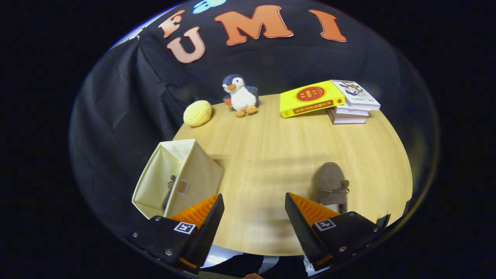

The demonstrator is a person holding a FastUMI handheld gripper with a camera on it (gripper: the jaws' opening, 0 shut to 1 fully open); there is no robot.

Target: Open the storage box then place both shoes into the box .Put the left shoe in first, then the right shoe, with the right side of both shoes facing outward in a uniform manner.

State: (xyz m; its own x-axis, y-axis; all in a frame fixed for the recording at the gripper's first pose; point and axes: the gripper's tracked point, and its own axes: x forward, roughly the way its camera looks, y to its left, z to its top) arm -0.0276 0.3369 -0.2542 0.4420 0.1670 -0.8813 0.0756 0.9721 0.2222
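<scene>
The cream fabric storage box stands open on the wooden table, just ahead of my left finger. A brown shoe sits inside it, partly hidden by the box wall. A second brown shoe with laces rests on the table just beyond my right finger, toe pointing away. My gripper hovers above the table's near edge, open wide, with nothing between its fingers.
At the far side of the table stand a yellow round plush, a penguin plush and a stack of books with a yellow book leaning on it. The table's near edge lies right under the fingers.
</scene>
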